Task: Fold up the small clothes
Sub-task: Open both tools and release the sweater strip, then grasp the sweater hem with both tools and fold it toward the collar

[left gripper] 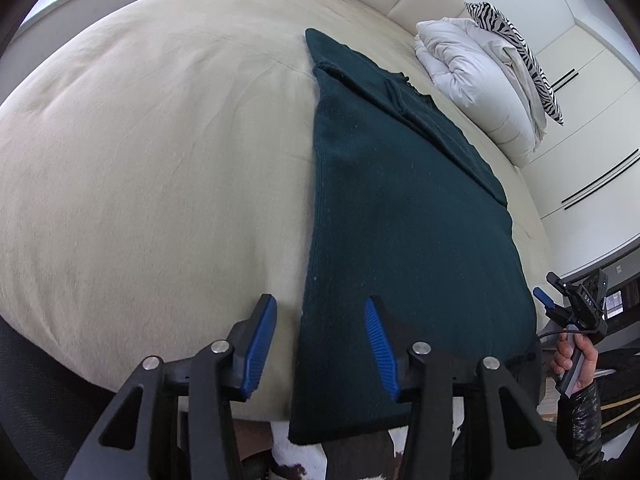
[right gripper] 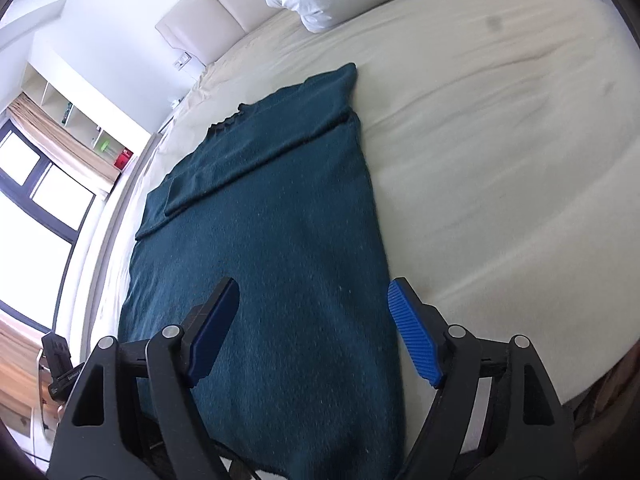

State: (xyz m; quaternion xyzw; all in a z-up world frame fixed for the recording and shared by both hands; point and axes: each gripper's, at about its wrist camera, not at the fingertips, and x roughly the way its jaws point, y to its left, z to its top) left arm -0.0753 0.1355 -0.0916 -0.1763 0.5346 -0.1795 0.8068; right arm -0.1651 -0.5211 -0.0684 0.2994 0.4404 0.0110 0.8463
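Note:
A dark teal knitted sweater (left gripper: 400, 216) lies flat on the cream bed (left gripper: 160, 160), its sleeves folded across the upper body and its hem hanging over the near bed edge. My left gripper (left gripper: 320, 332) is open and empty, above the sweater's left edge near the hem. In the right wrist view the sweater (right gripper: 272, 240) fills the middle of the frame. My right gripper (right gripper: 314, 320) is open and empty, above the sweater's right edge near the hem. The right gripper also shows at the far right of the left wrist view (left gripper: 560, 304), held by a hand.
A white folded duvet (left gripper: 476, 80) and a zebra-print pillow (left gripper: 516, 52) lie at the head of the bed. A padded headboard (right gripper: 208, 20), white wardrobes (left gripper: 592, 128) and a window (right gripper: 36, 200) surround the bed. The bed's near edge drops off under both grippers.

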